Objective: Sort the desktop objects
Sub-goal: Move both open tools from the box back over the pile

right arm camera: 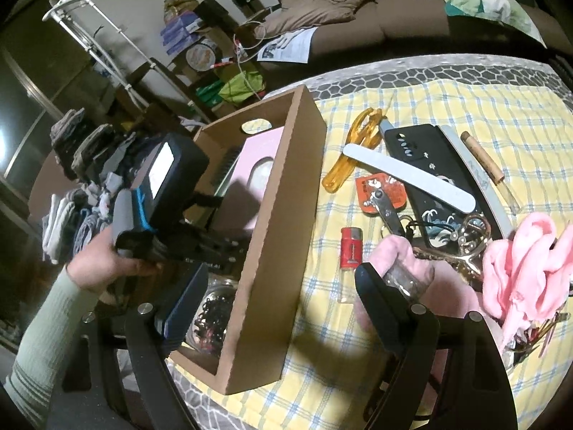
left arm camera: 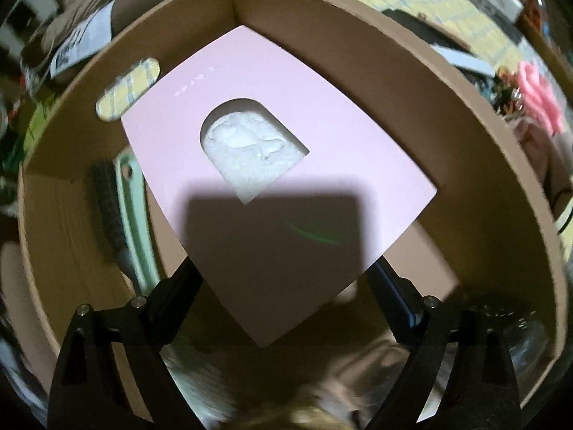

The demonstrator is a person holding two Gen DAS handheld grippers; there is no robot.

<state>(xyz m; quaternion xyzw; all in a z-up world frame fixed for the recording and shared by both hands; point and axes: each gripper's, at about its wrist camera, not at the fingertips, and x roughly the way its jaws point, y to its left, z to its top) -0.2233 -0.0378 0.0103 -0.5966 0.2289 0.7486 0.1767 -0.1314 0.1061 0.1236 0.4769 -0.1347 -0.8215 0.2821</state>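
Cardboard walls ringed the left wrist view: the box (left arm camera: pixel 447 114) closed in on every side of the left tongs (left arm camera: pixel 283 286), which pointed steeply down into it. A pink carton (left arm camera: pixel 322 150) with a rounded window lay flat on the box floor straight ahead of the tongs, its near corner reaching back between the two fingers (left arm camera: pixel 175 294). The fingers stood wide apart on either side of that corner, and no pad could be seen pressing on it. Left of the tongs, a green-handled brush (left arm camera: pixel 121 215) filled the narrow strip between carton and box wall. A yellow checked oval case (left arm camera: pixel 125 89) sat farther ahead on the left. Bare floor showed only in a thin band to the right of the carton.

From the right wrist view, the box (right arm camera: pixel 283 251) stood ahead and left of the right tongs (right arm camera: pixel 272 308), whose fingers were spread and empty, straddling its near long wall. A hand (right arm camera: pixel 104 265) in a pale green sleeve held the left tongs (right arm camera: pixel 200 251) over the box. A jar of dark beads (right arm camera: pixel 211 311) sat in the near end. Right of the wall, the yellow checked cloth (right arm camera: pixel 501 114) carried a red lighter (right arm camera: pixel 350 248), a white nail file (right arm camera: pixel 408 175), orange scissors (right arm camera: pixel 352 147), a black case (right arm camera: pixel 426 165) and a pink cloth (right arm camera: pixel 519 265); open cloth lay just beside the wall.
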